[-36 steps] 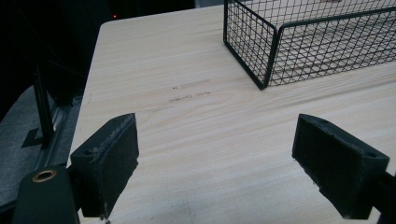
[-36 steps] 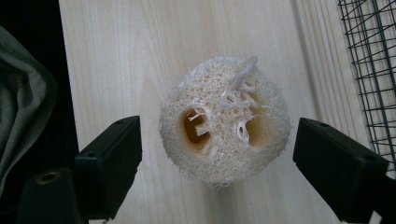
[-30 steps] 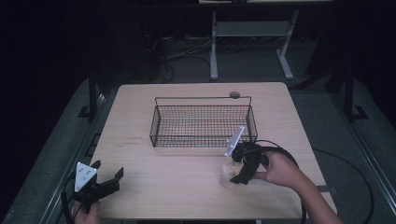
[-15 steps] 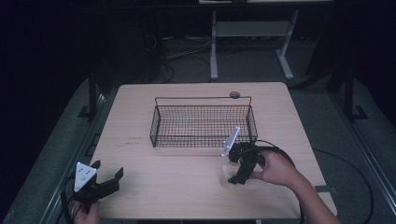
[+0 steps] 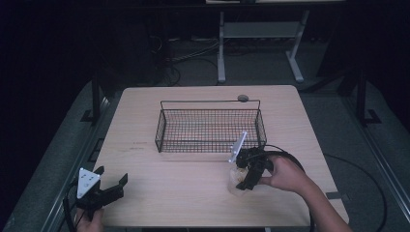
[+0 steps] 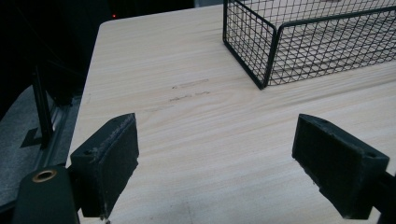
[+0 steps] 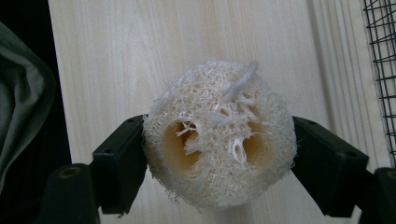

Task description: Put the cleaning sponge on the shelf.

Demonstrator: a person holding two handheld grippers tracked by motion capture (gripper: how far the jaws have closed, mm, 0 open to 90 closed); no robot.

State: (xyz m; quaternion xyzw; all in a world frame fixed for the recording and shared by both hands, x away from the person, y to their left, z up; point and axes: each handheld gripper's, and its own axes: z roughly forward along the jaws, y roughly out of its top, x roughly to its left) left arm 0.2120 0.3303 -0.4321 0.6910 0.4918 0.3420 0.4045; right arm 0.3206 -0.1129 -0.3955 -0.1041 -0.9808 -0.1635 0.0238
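Loofah sponge (image 7: pixel 219 135), pale and fibrous, pinched on both sides by the pads of the right gripper (image 5: pixel 246 174), just above the table (image 5: pixel 193 193) near its front right, close beside the wire basket (image 5: pixel 210 126) (black mesh, nothing visible inside). Table light wood; surrounding room dark. Left gripper (image 6: pixel 224 163) at the front left corner, jaws wide apart, holding nothing.

Wire basket (image 5: pixel 210 126) sits mid-table (image 5: pixel 145 111), empty; 1 small round disc (image 5: pixel 242 98) just behind its rear rim.
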